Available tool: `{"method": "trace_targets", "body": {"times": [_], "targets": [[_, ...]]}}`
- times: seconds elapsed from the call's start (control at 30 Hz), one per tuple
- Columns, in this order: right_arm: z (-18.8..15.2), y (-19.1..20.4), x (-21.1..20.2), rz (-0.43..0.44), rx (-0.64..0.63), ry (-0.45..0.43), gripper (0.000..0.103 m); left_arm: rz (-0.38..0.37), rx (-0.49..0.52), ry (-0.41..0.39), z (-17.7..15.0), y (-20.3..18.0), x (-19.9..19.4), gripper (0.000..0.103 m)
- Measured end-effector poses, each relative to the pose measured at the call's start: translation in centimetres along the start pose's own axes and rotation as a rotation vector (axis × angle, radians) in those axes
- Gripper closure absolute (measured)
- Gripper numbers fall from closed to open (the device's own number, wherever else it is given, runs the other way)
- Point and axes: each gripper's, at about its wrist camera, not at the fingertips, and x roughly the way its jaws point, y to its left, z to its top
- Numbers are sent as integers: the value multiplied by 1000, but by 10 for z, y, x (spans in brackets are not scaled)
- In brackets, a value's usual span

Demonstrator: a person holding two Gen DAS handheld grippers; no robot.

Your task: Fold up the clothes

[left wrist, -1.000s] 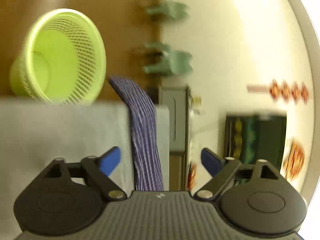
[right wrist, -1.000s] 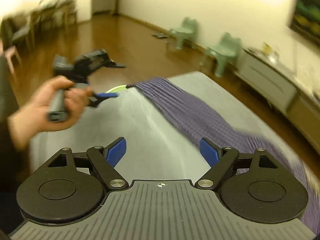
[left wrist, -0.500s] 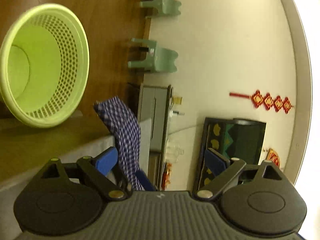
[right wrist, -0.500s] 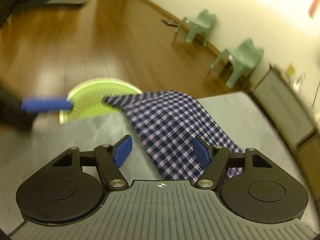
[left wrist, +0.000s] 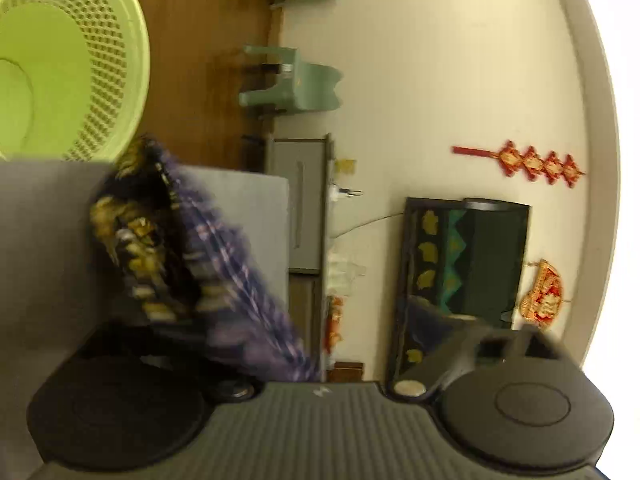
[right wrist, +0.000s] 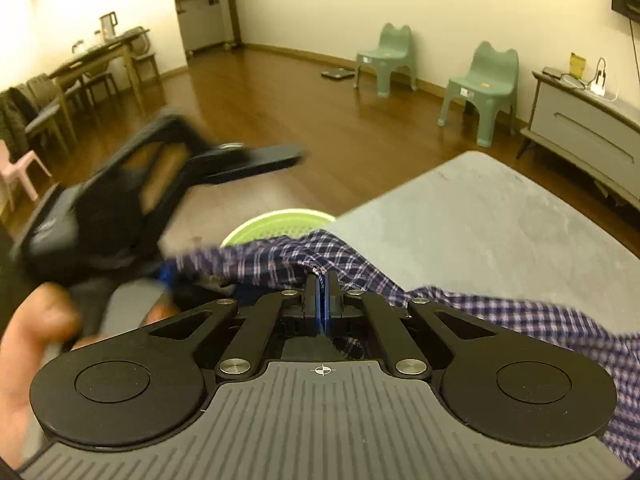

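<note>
The checked garment (right wrist: 472,312) lies spread and rumpled on the grey table (right wrist: 500,216), one end trailing toward the table's far corner, where the green basket (right wrist: 276,220) stands on the floor just beyond the edge. No crease or tidy layer shows anywhere in the cloth — so I judge the folding to be at its very start, with only the first hold taken.

The right hand-held gripper (right wrist: 321,300) is fully closed, its blue pads pressed together on a bunched ridge of the fabric; the cloth puckers up where they pinch it. The left hand-held gripper (right wrist: 168,274), carried in the person's hand (right wrist: 36,344) at the left of the right wrist view, is blurred. Its jaws are closing, and in the left wrist view the fabric (left wrist: 224,264) sits between them, heaped over the left finger. Whether the pads already press on the cloth I cannot tell, since both that view and the other are smeared there.

What is left, by my reading, is nearly everything: securing the second hold, lifting or stretching the garment to flatten it, laying it square on the table, and then making the folds themselves. The two holds appear close together along one edge — that may suit shaking the cloth out, though the piece's outline is too bunched to say which edge this is.
</note>
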Motion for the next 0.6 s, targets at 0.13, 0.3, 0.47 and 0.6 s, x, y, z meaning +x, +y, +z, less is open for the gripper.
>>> {"method": "trace_targets", "body": {"times": [0.13,0.3,0.47,0.6], "targets": [[-22,-20,-31,-27,36,14,75,29,180,41,-19,-25,6,96],[-57,-81,-90,-80,256,-39,46,77,384,58,-43,-63,3,96],[-87,-150,-129,-92,541,-61,44,137,695,116,-92,-105,8,96],[-74,-161,-173,39,668,-173,13,260,1176,155,-173,-132,15,95]]}}
